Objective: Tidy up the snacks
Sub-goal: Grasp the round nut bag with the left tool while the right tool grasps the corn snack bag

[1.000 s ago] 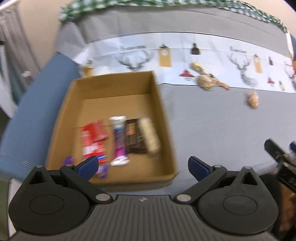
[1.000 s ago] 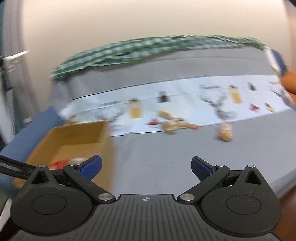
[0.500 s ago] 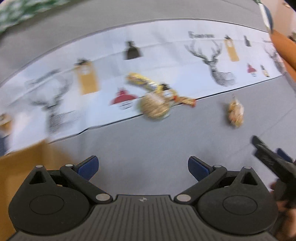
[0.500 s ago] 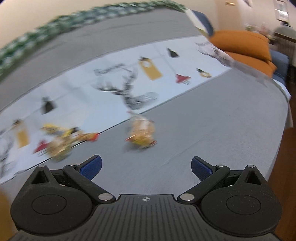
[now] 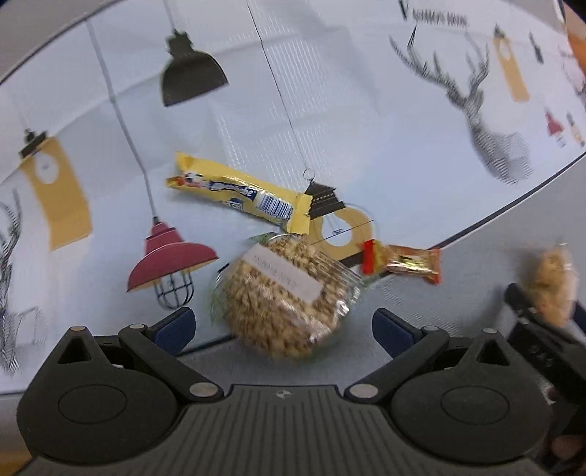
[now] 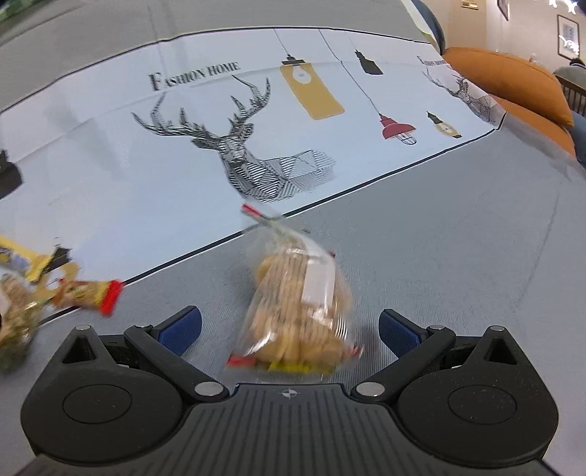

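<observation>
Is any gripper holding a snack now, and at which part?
Nothing is held. The left gripper and right gripper are open, around the round snack and biscuit bag.

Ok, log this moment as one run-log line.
left tongs: open, straddling round clear-wrapped puffed-grain cake | right tongs: open, straddling clear bag of biscuits | neither gripped

Surface: a grey cloth (image 6: pixel 457 234) covers the whole top, with a fine woven texture.
Printed panel: a white panel (image 6: pixel 110 146) lies across the cloth, edged by a thin dark line.
Print: a line-drawn deer head (image 6: pixel 241 146), hanging lamps in yellow, black and red, and the words "FASHION HOME".
Furniture: 2 orange cushions (image 6: pixel 509 84) at the far right, behind the cloth.
Wall: pale wall (image 6: pixel 476 22) in the top right corner, with a small framed picture (image 6: pixel 567 25).
Light: soft and even.
</observation>
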Motion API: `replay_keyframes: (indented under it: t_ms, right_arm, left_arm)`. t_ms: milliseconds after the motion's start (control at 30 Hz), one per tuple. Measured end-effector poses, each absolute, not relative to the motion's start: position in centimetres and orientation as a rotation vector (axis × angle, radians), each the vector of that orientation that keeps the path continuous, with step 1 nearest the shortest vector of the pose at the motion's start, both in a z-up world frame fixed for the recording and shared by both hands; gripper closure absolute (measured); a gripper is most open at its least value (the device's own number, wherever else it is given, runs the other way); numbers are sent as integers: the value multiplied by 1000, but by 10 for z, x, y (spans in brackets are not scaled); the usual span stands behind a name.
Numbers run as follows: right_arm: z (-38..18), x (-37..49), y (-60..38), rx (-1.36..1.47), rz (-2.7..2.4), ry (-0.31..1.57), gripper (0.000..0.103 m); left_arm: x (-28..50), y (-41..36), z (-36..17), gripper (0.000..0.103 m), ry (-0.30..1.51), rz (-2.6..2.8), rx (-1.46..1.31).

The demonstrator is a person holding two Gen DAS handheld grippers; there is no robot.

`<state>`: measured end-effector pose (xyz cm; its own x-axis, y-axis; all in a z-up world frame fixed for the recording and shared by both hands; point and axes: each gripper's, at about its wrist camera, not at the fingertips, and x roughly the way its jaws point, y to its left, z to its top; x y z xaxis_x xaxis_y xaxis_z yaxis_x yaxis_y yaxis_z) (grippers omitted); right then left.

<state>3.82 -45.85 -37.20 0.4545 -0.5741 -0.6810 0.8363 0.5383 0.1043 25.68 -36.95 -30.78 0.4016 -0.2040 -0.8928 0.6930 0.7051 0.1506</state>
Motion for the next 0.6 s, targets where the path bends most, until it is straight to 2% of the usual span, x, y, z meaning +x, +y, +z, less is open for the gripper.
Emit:
replay_keyframes:
  t_ms: [167, 600]
  right_arm:
    - [-381, 40, -464, 468, -930, 640, 1]
    - [-381, 39, -465, 474, -946, 630, 1]
  left_arm:
    - [274, -380, -334, 0, 1013, -615, 658]
    - [296, -382, -334, 0, 1075, -624, 582]
